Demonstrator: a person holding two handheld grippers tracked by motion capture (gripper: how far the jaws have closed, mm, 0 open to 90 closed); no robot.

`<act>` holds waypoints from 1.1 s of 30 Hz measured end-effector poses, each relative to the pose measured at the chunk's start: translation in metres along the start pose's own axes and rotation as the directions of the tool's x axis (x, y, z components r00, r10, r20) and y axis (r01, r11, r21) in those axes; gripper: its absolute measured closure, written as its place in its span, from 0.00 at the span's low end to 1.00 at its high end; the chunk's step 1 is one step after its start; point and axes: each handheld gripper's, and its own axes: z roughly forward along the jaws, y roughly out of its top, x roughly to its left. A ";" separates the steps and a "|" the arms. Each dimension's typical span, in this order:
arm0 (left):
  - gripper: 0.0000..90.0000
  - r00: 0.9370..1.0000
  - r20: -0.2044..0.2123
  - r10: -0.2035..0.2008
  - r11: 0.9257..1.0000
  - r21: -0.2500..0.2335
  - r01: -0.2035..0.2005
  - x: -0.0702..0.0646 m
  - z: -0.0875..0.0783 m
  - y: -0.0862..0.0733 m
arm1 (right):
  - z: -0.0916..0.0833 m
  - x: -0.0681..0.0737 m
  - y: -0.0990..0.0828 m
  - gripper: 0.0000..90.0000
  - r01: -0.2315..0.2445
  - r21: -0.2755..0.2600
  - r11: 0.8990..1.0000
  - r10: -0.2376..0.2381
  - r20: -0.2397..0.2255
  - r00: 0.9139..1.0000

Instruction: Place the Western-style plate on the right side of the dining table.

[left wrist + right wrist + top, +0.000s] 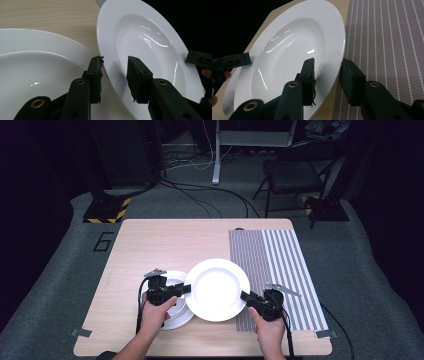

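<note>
Wooden table (150,245) with striped mat (287,270) | left gripper (186,289) and right gripper (245,296) clamp big plate (217,287) by opposite rims, above small plate (175,320) | placing seems not done

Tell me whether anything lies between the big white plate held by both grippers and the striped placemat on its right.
Nothing visible does. The large white ceramic plate is held at opposite rims by the left gripper and right gripper, and its right edge already overlaps the bare striped placemat. The smaller white plate lies on the opposite side.
</note>
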 end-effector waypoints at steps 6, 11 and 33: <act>0.73 1.000 0.019 0.016 1.000 0.010 -0.016 -0.005 0.008 0.003 | -0.007 -0.005 -0.002 0.72 -0.014 -0.014 1.000 0.014 0.017 1.000; 0.73 0.999 0.038 0.026 1.000 0.017 -0.026 -0.011 0.017 0.005 | -0.015 -0.010 -0.004 0.72 -0.031 -0.023 0.999 0.032 0.042 0.999; 0.75 0.998 0.057 0.012 1.000 0.014 -0.013 -0.023 0.033 0.013 | -0.027 -0.021 0.002 0.72 -0.076 -0.052 0.996 0.080 0.069 0.994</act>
